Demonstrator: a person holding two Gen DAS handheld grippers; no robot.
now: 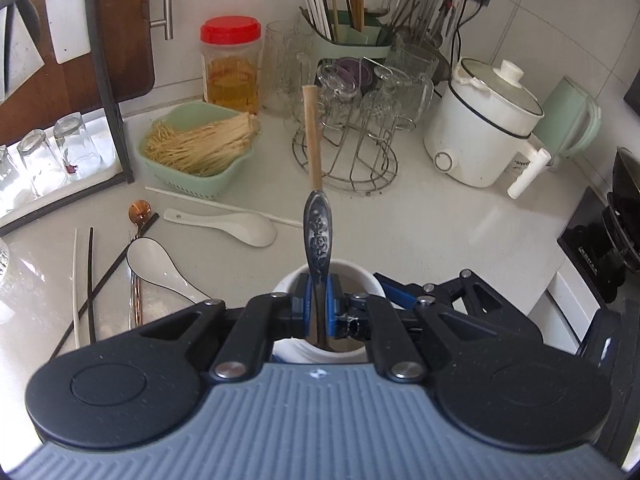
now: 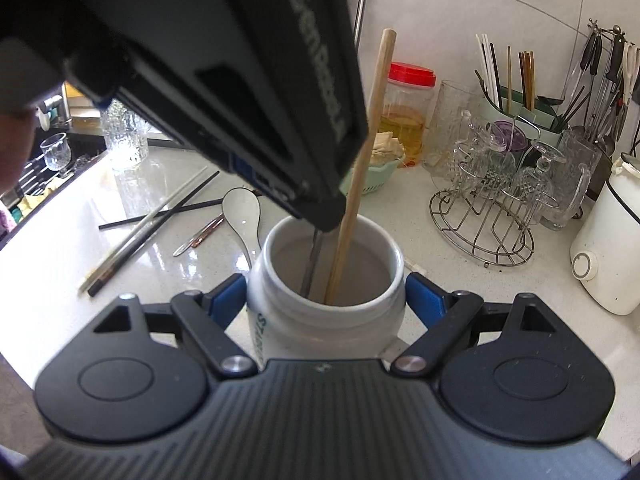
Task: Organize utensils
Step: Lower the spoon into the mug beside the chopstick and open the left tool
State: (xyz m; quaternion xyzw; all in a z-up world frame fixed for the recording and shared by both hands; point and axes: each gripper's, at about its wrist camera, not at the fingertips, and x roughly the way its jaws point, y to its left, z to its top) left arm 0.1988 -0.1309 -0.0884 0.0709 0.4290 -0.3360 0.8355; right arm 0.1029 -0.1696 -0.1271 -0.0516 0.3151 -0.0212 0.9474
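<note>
Cluttered kitchen bench (image 1: pixel 420 220): left claw (image 1: pixel 319 304) pinches a metal spoon (image 1: pixel 317 236) over the white jar (image 2: pixel 326 280), which the right claw (image 2: pixel 326 300) hugs; next, let go.

Both wrist views look steeply down (close) at one mug (image 2: pixel 324 280).

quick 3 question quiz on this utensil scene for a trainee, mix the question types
1. True or false: the left gripper is shut on a metal spoon over the white jar.
2. What already stands in the jar? A) a wooden chopstick B) a fork C) a knife
3. Fill in: the right gripper holds the ____ by its sides.

Key: 1 true; 2 A; 3 jar
</note>
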